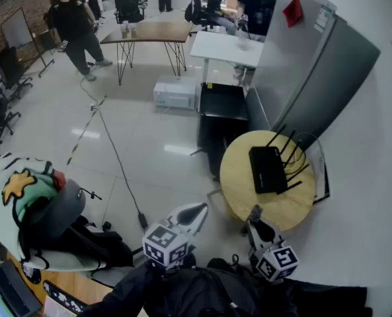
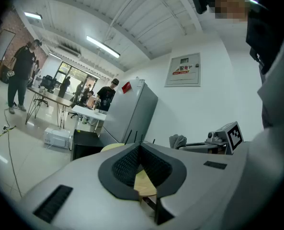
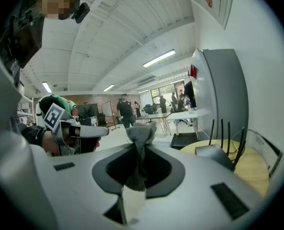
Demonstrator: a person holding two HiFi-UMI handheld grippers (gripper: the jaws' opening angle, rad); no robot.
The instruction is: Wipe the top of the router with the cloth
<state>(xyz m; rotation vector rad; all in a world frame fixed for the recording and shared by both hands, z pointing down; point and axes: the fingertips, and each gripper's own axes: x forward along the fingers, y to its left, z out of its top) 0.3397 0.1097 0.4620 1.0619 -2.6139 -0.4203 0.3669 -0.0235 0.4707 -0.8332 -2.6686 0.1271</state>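
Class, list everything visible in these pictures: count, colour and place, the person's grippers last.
router: one, black, on the round table
round table: one, light wood, beside the cabinet
cloth: one, grey, in the right gripper's jaws
cabinet: one, grey, against the wall
black box: one, black, on the floor behind the table
white box: one, white, on the floor
left gripper: one, white, jaws together, empty
right gripper: one, white, shut on the cloth

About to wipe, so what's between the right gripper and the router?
Only bare tabletop, seen in the head view, between the right gripper with the cloth and the router.
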